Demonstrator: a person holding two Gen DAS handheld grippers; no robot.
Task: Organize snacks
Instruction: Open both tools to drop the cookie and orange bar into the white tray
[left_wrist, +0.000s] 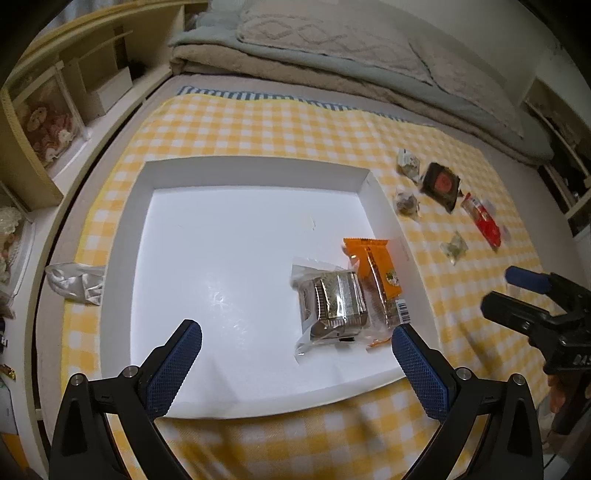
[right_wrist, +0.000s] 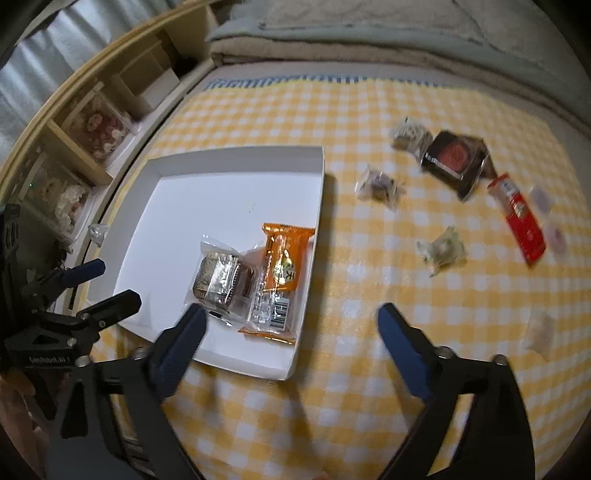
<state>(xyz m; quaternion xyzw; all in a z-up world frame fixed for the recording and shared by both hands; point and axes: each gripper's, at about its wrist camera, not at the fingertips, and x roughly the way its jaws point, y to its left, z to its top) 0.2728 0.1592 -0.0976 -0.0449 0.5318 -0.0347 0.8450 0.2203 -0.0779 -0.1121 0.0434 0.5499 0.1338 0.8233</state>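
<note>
A shallow white box (left_wrist: 255, 173) (right_wrist: 236, 157) lies on the yellow checked cloth. Inside it, near its right wall, a clear-wrapped brown cake (left_wrist: 334, 306) (right_wrist: 221, 277) lies beside an orange snack packet (left_wrist: 376, 273) (right_wrist: 284, 269). Loose on the cloth to the right are a black square packet (left_wrist: 441, 184) (right_wrist: 456, 157), a red stick packet (left_wrist: 484, 221) (right_wrist: 521, 221) and several small clear-wrapped sweets (left_wrist: 454, 247) (right_wrist: 441, 249). My left gripper (left_wrist: 295, 341) hangs open over the box's near part, holding nothing. My right gripper (right_wrist: 291, 323) is open above the box's near right corner, empty.
Folded grey and beige bedding (left_wrist: 332, 48) lies behind the cloth. A wooden shelf unit (left_wrist: 55, 110) with boxed dolls runs along the left. A crumpled white wrapper (left_wrist: 75, 282) sits left of the box. A pale wrapped sweet (right_wrist: 541, 330) lies at the near right.
</note>
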